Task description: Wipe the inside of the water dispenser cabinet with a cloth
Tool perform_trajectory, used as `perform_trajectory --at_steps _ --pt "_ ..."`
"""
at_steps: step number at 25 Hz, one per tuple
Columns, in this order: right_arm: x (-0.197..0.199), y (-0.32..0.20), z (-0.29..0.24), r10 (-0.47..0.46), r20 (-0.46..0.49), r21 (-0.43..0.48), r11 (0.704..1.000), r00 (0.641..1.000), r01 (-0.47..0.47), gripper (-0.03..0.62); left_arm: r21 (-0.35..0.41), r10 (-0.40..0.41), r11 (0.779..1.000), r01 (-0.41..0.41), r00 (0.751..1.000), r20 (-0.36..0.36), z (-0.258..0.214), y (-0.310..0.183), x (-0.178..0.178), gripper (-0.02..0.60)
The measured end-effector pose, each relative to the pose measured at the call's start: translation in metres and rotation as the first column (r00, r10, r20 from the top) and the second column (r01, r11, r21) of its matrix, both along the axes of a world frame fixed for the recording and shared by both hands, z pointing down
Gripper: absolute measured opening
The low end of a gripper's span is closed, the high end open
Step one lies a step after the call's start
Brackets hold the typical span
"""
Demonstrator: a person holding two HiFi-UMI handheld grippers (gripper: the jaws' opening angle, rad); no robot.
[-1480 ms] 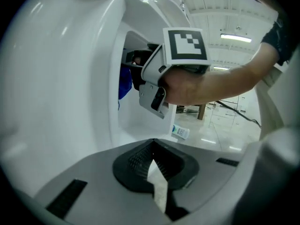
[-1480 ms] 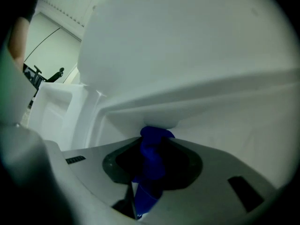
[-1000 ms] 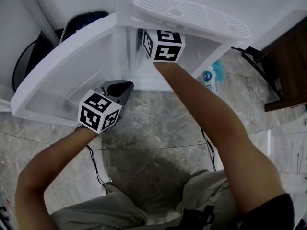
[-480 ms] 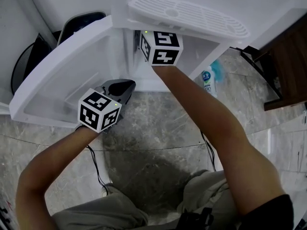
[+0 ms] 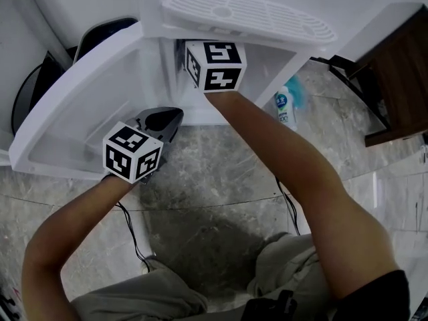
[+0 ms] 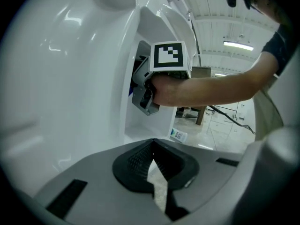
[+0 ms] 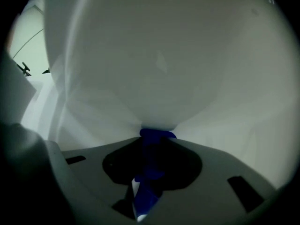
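Cloth [image 7: 151,172], blue, clamped in the jaws of the right hand-held gripper [image 7: 155,139], tip against the white cabinet [image 7: 154,69] wall straight ahead of it. Left hand-held gripper [image 6: 152,149]: jaws together, empty, outside the cabinet, open door [image 6: 61,78] just to its left. Bottle [image 5: 285,109] on floor [image 5: 221,166], right of the right gripper's arm.

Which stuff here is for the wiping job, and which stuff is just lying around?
For the job:
- blue cloth, pinched in the right gripper
- dispenser cabinet
- its open door

Just lying about:
- bottle on the floor
- black bin
- wooden furniture
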State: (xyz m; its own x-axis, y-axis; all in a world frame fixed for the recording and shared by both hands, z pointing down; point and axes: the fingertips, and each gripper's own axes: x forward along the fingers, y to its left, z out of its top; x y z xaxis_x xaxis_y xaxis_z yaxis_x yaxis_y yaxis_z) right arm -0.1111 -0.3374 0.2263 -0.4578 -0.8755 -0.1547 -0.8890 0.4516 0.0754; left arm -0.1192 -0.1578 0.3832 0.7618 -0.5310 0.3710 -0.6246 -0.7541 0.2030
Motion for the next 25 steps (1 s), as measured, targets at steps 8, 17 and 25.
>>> perform_trajectory --at_steps 8,17,25 --pt "0.003 -0.014 0.0 0.005 -0.002 0.014 1.0 1.0 -0.005 0.078 -0.047 0.016 0.999 -0.017 1.0 -0.014 0.012 0.007 0.0 0.006" --pt "0.006 -0.009 0.007 -0.054 -0.005 -0.048 0.997 0.999 0.053 0.08 -0.012 -0.014 1.0 0.014 1.0 -0.014 0.005 -0.001 -0.006 0.006" --pt "0.038 0.051 0.041 -0.196 -0.038 -0.224 0.957 0.98 0.182 0.08 0.073 0.017 0.997 -0.015 0.999 -0.029 -0.027 -0.005 0.024 0.008"
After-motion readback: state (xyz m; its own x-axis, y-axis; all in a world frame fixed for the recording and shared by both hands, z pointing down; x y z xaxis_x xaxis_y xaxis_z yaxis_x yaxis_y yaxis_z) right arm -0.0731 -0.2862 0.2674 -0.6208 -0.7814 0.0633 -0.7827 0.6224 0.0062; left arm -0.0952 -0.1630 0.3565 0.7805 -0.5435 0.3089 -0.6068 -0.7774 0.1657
